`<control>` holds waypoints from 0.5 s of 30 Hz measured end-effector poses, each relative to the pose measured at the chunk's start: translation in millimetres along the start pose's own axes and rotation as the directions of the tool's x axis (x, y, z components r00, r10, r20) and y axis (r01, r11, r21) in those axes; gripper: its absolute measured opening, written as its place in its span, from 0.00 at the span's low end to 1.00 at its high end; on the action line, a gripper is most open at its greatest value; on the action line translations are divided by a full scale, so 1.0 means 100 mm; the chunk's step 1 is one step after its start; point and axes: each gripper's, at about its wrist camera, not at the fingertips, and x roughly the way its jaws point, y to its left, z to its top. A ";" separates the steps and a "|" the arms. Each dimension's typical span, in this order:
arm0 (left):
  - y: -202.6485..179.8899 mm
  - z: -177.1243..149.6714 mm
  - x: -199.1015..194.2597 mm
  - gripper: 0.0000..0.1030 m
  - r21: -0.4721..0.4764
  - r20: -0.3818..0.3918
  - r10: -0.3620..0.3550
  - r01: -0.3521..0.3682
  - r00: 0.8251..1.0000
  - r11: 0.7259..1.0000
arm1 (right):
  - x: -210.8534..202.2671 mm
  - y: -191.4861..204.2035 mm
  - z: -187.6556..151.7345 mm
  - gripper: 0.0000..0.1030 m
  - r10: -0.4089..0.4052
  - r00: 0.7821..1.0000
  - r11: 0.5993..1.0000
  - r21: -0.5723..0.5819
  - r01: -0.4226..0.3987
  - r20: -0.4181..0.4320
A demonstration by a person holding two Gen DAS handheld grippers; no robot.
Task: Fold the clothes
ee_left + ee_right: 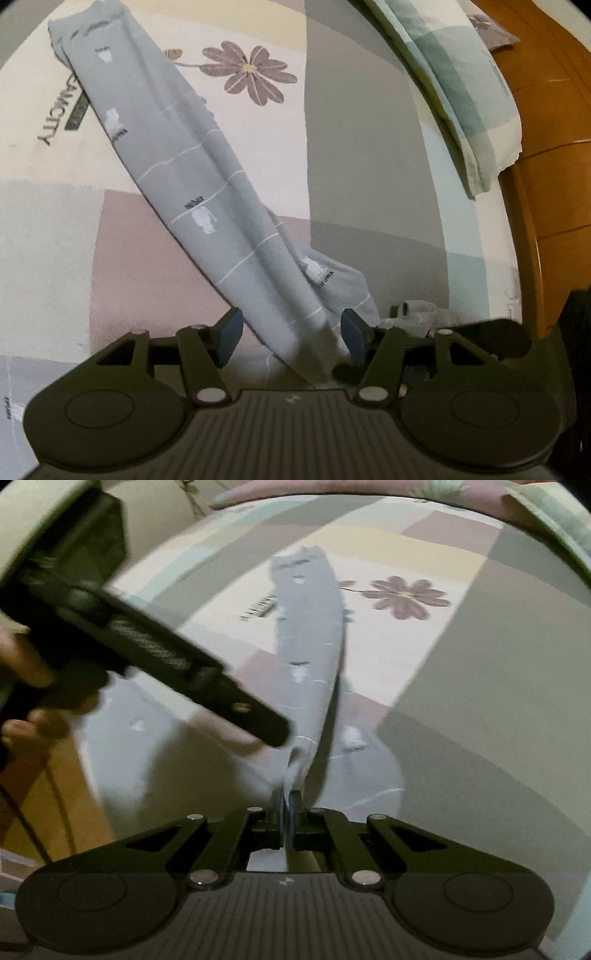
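A long grey garment (192,177) with thin white stripes and small prints lies stretched over the patchwork bed sheet (369,147). It runs from the far left down to my left gripper (291,334). That gripper is open: the bunched near end of the cloth passes between its blue pads (231,332), with a gap on each side. In the right wrist view, my right gripper (286,812) is shut on a raised edge of the grey garment (310,627). The left gripper (273,734) reaches in from the upper left, held by a person's hand (22,664).
A folded green-checked pillow (461,92) lies at the far right of the bed. A wooden bed frame (546,184) runs behind it. The sheet has a printed purple flower (255,74) beside the garment.
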 end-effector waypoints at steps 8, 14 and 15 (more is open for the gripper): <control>0.12 -0.08 0.09 0.57 -0.032 -0.021 0.017 -0.018 1.000 0.999 | 0.16 0.23 -0.09 0.04 0.107 0.994 0.994 -0.028 -0.108 -0.030; 0.24 -0.12 0.10 0.56 -0.065 -0.001 0.051 -0.051 0.999 0.997 | 0.20 0.22 -0.14 0.04 0.165 0.985 0.986 -0.017 -0.166 -0.050; 0.26 -0.13 0.10 0.55 -0.074 0.004 0.056 -0.056 0.998 0.996 | 0.22 0.22 -0.16 0.04 0.172 0.983 0.985 -0.015 -0.173 -0.058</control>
